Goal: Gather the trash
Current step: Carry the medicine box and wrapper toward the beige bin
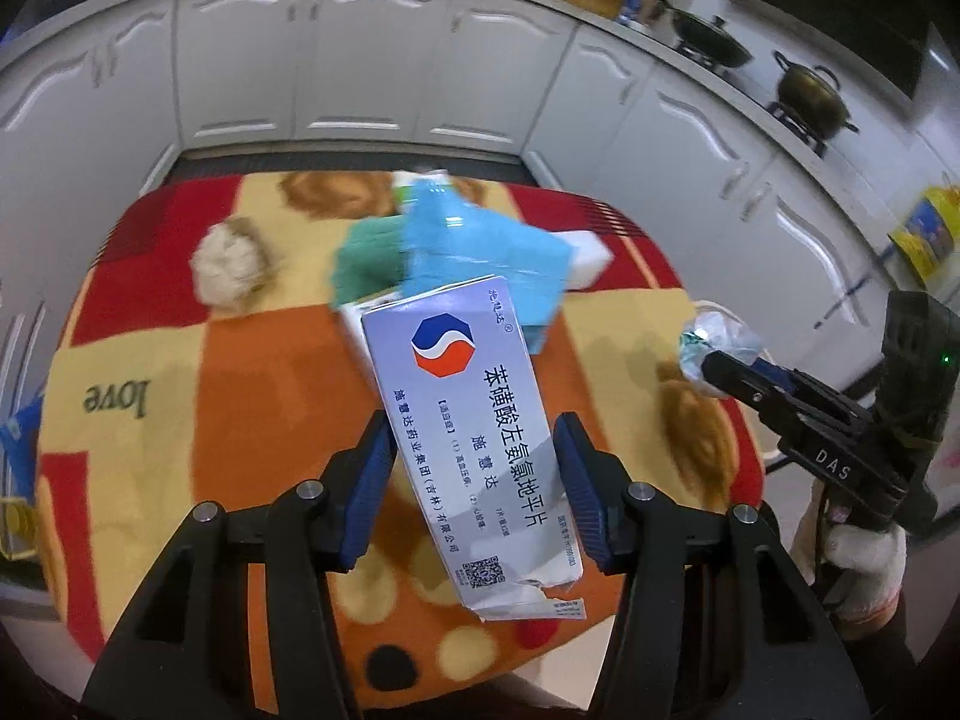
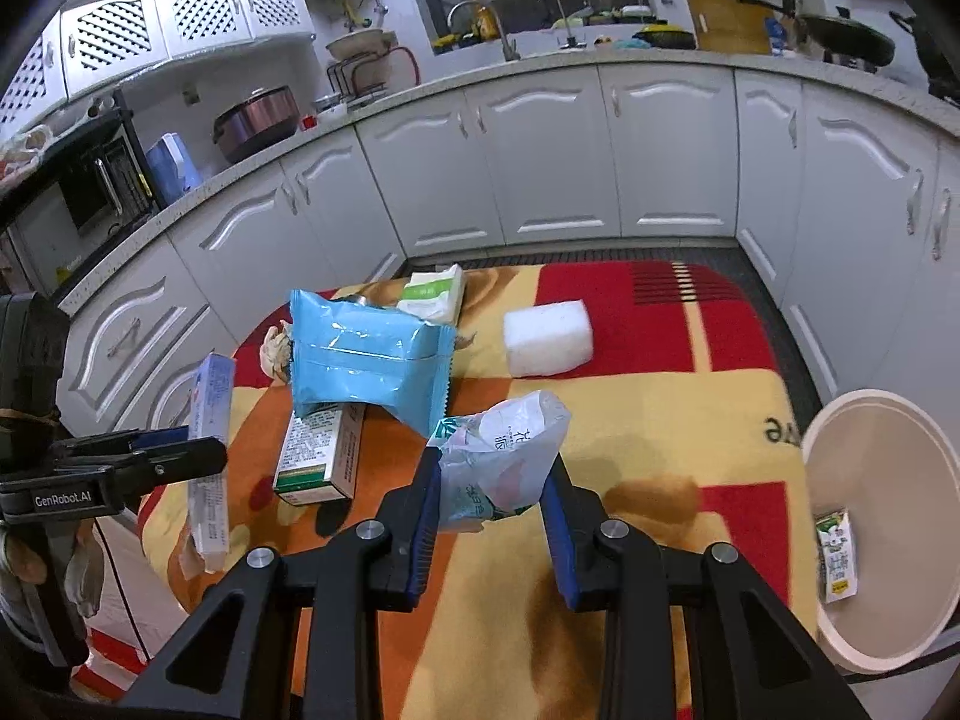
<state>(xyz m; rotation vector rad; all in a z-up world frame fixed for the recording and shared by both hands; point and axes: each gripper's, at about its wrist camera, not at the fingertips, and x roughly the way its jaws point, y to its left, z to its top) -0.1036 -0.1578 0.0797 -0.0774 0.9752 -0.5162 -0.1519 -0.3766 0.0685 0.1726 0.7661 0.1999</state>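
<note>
My left gripper (image 1: 474, 459) is shut on a pale medicine box (image 1: 480, 420) with a red and blue logo, held off the blanket-covered table (image 1: 264, 414). The right wrist view has that box (image 2: 210, 456) at the left, clamped in the left gripper (image 2: 201, 450). My right gripper (image 2: 492, 480) is shut on a crumpled white and green plastic wrapper (image 2: 504, 456) above the blanket (image 2: 660, 420). In the left wrist view the right gripper (image 1: 714, 366) and the wrapper (image 1: 717, 339) are at the right, with a gloved hand behind them.
On the blanket lie a blue wipes packet (image 2: 366, 360), a green and white carton (image 2: 318, 462), a white foam block (image 2: 549, 336), a tissue pack (image 2: 435, 291) and a crumpled paper ball (image 1: 231, 264). A cream bin (image 2: 888, 468) at right holds a small carton (image 2: 837, 552). White cabinets ring the table.
</note>
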